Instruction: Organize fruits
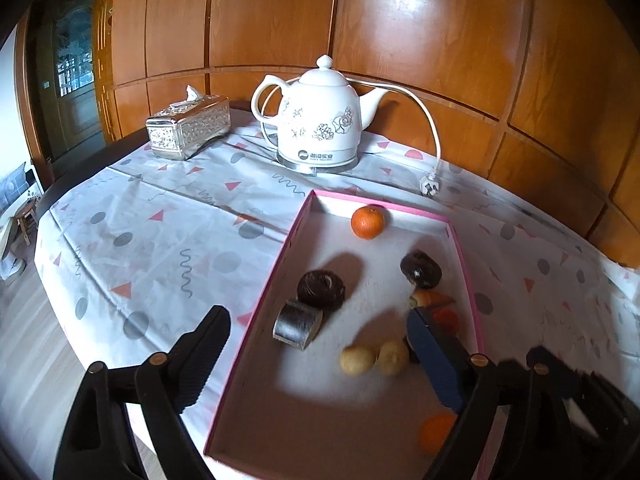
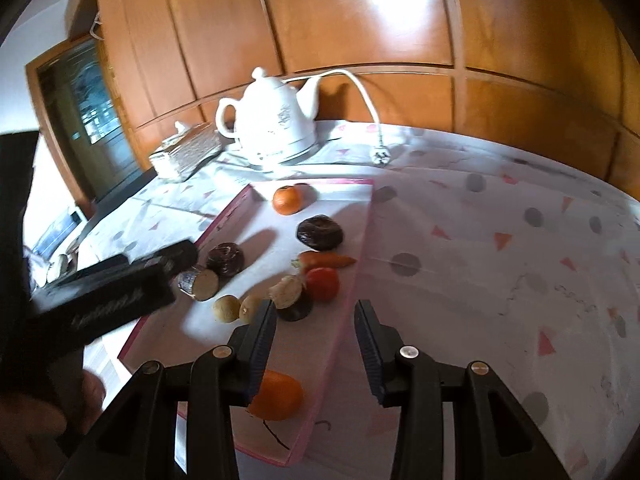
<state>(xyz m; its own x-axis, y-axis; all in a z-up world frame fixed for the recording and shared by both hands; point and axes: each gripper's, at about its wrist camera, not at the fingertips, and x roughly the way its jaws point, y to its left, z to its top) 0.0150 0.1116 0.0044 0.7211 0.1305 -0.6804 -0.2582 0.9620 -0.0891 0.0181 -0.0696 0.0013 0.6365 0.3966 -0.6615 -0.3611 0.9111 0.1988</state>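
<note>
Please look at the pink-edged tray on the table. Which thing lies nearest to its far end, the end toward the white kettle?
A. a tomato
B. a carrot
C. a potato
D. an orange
D. One orange lies alone near the far wall of the tray, toward the kettle; the carrot, tomato and potatoes all lie closer to the camera.

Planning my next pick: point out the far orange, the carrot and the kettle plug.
far orange (image 1: 367, 222), left wrist view, centre of its peel
carrot (image 2: 328, 260), right wrist view, middle of its body
kettle plug (image 1: 430, 188), left wrist view, its white head
</note>
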